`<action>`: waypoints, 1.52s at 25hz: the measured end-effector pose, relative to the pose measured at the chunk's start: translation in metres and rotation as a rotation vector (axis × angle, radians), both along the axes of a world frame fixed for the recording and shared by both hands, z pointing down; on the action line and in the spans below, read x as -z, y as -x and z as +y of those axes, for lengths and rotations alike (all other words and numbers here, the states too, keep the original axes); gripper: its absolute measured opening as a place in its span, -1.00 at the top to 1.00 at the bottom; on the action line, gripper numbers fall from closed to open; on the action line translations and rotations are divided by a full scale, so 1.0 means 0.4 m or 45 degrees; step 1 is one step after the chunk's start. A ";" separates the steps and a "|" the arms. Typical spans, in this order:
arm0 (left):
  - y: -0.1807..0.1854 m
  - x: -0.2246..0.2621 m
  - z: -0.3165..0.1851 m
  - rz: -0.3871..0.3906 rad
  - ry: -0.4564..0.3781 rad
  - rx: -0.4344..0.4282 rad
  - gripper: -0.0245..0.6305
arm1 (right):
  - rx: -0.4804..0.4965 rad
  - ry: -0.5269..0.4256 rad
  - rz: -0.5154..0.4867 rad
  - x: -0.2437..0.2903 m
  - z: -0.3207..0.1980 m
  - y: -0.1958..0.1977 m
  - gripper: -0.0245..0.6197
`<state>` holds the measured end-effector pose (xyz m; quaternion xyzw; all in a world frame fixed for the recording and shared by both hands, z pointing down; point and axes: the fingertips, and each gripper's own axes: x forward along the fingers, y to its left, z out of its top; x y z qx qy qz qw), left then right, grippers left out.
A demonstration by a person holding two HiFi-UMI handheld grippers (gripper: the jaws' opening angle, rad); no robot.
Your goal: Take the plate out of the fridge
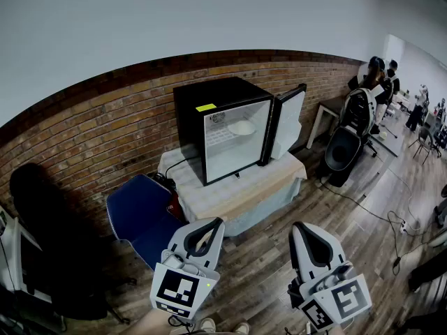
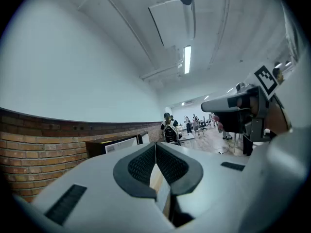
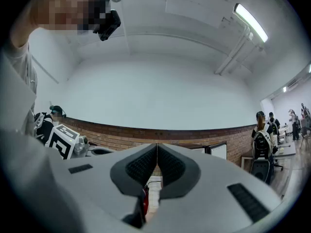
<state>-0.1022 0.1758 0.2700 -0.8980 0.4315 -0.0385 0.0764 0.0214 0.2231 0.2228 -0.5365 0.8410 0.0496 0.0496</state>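
White and shallow, the plate [image 1: 242, 127] is lying on the upper shelf [image 1: 222, 138] inside the fridge [image 1: 209, 91], whose door [image 1: 288, 121] is standing wide open to the right. It is looking stiff, smooth and light, probably breakable and a little slippery, so the near rim facing the opening is seeming the best place to pinch, with the plate kept level as it slides off the shelf. The fridge is resting on a cloth-covered table [image 1: 241, 190] against the brick wall. Both tools are hanging low and well apart from it, with open floor between them and the plate: the left gripper [image 1: 211, 223] and the right gripper [image 1: 301, 229] are each keeping jaws clenched on nothing
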 end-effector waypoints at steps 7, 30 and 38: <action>-0.018 -0.010 -0.021 -0.052 -0.038 -0.005 0.86 | -0.010 0.012 -0.023 -0.010 -0.025 -0.028 0.83; -0.144 -0.033 -0.036 -0.031 0.002 0.067 0.86 | 0.043 0.042 -0.036 -0.060 -0.061 -0.161 0.83; -0.188 -0.052 -0.012 -0.098 -0.036 0.091 0.86 | 0.063 0.028 -0.055 -0.066 -0.049 -0.217 0.83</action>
